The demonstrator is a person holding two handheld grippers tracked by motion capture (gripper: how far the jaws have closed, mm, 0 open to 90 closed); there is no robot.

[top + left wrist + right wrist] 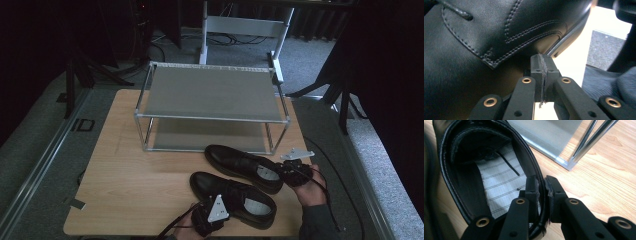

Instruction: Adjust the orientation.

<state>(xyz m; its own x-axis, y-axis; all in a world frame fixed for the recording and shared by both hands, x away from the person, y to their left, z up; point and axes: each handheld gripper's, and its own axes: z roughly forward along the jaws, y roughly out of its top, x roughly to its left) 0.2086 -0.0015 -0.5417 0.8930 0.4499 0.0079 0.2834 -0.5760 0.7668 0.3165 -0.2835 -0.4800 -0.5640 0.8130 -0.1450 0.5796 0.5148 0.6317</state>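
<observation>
A: Shoes w/ rack? Biggest first.
B: Shoe rack (212, 95) at 12 o'clock on table (125, 175), two shelves bare; prob. where the pair goes.
A: Shoes?
B: Far shoe (235, 161) at 5 o'clock off rack's front, near shoe (225, 192) at 6. Black glossy leather, laced, stitched seams, striped pale insoles.
A: Claws?
B: Right gripper (542, 187) pinches far shoe's heel collar, one jaw inside, prob. for lifting. Left gripper (541, 65) pressed together, empty, beside near shoe.
</observation>
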